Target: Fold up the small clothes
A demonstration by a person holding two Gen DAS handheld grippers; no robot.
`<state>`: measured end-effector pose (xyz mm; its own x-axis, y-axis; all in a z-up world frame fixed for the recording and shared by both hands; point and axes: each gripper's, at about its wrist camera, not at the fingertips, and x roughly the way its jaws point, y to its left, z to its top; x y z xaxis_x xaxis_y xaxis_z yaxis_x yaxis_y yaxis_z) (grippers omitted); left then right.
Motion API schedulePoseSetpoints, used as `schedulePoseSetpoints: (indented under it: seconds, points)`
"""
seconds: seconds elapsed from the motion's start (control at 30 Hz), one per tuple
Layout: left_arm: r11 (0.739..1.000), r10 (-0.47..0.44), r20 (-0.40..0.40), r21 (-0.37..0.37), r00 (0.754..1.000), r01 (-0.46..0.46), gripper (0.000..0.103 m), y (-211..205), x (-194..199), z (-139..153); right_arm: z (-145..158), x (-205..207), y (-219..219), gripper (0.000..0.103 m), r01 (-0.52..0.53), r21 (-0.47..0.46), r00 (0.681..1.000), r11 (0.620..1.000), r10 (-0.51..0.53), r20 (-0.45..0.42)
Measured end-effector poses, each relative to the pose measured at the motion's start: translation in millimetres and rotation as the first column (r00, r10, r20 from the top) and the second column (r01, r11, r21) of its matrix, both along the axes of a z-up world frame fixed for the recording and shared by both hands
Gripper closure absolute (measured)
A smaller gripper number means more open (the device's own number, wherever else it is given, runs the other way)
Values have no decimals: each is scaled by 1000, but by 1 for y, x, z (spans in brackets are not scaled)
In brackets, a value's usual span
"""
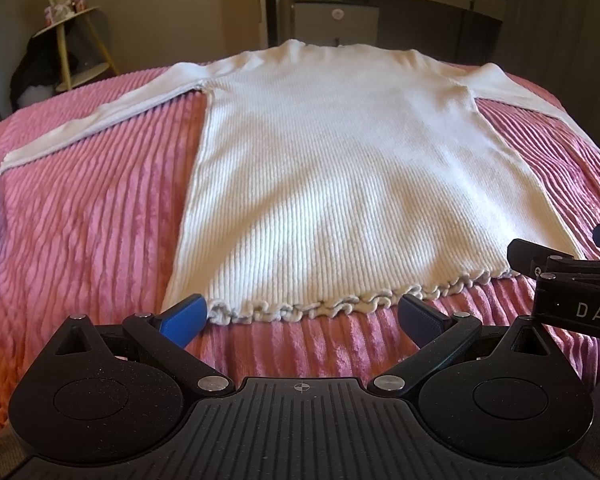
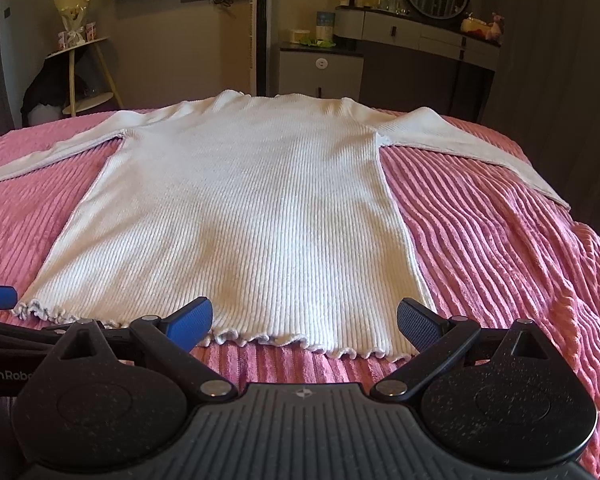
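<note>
White ribbed knit long-sleeved top (image 1: 331,168): flat on pink ribbed bedspread (image 1: 100,240), sleeves spread, ready for folding. Left tool (image 1: 301,316), right tool (image 2: 304,320): both wide, empty, at its ruffled hem (image 1: 319,304).

I see warm, patchy light falling across the white sweater (image 1: 339,152), with soft shadow bands over it. The room behind is dim. Fisheye bending curves the edges and darkens the corners; far furniture looks slightly soft.
</note>
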<state>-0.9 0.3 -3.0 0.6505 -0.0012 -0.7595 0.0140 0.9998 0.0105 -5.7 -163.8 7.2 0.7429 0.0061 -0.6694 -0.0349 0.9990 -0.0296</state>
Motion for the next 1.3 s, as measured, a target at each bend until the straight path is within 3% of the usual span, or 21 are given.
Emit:
schedulePoseSetpoints:
  seconds: [1.3]
  points:
    - [1000,7,-19,-25,1000,-7,0,5,0,-2,2,-3,-2,4,4,5,1000,1000,-4,18]
